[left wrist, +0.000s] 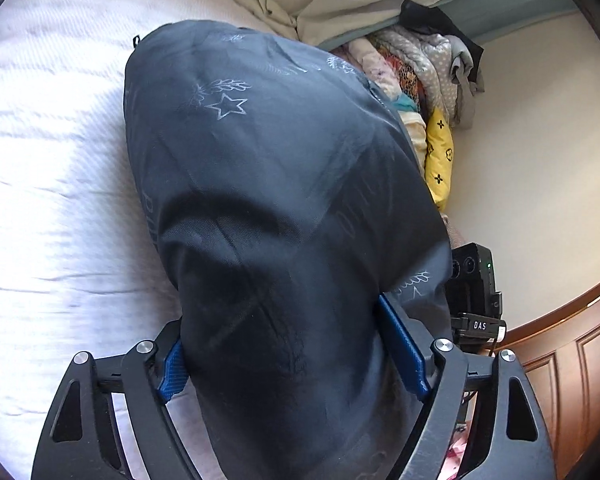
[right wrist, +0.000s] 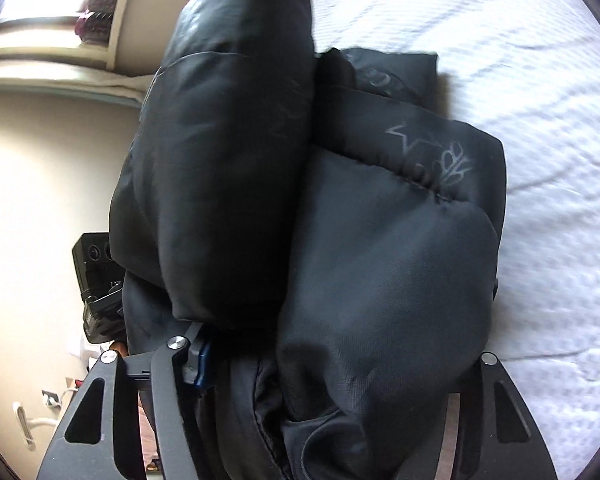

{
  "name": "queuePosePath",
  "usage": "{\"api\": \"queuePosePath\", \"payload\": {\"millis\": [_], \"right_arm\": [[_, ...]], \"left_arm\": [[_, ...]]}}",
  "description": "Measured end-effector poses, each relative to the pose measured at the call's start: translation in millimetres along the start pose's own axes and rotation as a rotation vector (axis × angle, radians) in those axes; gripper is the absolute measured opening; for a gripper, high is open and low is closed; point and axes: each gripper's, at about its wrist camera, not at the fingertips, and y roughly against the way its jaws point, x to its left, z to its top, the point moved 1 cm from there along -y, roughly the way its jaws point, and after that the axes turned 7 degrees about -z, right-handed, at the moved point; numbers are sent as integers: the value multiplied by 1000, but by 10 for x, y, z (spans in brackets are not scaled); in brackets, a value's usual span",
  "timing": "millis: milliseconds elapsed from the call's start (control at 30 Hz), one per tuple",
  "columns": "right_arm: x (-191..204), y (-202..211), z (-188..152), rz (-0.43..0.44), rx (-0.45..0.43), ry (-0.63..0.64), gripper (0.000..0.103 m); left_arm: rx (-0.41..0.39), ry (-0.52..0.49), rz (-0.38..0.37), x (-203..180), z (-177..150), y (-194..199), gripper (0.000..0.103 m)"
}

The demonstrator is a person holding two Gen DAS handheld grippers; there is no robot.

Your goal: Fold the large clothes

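Lifting and turning a thick fold of the dark padded jacket [left wrist: 284, 200] over the white bed cover [left wrist: 52, 160] seems to be the step in hand: in the right wrist view one puffy section stands raised beside another that lies on the cover, so the garment looks partly folded already. The left gripper [left wrist: 296, 352] has a bulky bunch of the jacket wedged between its blue pads [left wrist: 404, 344], its jaws closed on the fabric as far as the padding allows. The right gripper [right wrist: 332, 364] is largely buried; one blue pad shows at the left and the jacket fills the space across to the other finger, so it appears to be clamping the cloth too, though the far pad is hidden. The next move probably calls for laying the raised section flat over the lower one and letting go without the filling springing back. Sleeves, collar and hem cannot be told apart, and a heap of clothes [left wrist: 424, 80] sits by the wall beyond.
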Motion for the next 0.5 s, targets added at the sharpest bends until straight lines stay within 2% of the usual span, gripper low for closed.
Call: {"api": "queuePosePath", "payload": {"millis": [233, 333, 500], "right_arm": [[556, -268, 49, 68, -1, 82, 59], [840, -514, 70, 114, 1, 103, 59], [1021, -894, 20, 155, 9, 115, 59]], "left_arm": [[-104, -20, 75, 68, 4, 759, 84], [-150, -30, 118, 126, 25, 1093, 84], [-193, -10, 169, 398, -33, 1407, 84]]}}
